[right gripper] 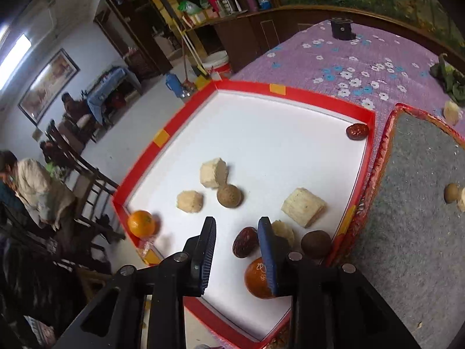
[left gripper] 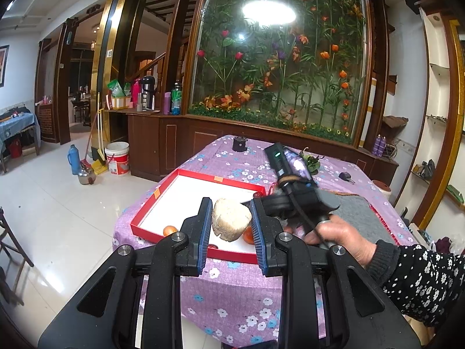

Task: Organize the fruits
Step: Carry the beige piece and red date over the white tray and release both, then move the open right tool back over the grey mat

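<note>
Left wrist view shows the left gripper closed on a pale rough chunk, its blue pads pressing both sides, held over the near edge of the red-rimmed white tray. Right wrist view shows the right gripper over the tray's near part with its jaws parted and nothing between them; no earlier picture shows how they got there. Lying in the tray are two oranges, one at the left corner and one partly behind the right finger; two dark red dates, one near the fingers, one in the far right corner; two brown round fruits; and four pale chunks. To the tray's right a grey felt mat carries another brown fruit at its right edge. Both rest on a purple flowered tablecloth. A black cylinder stands near the table's far edge. Beyond are a white tiled floor and a glass panel of artificial flowers.
</note>
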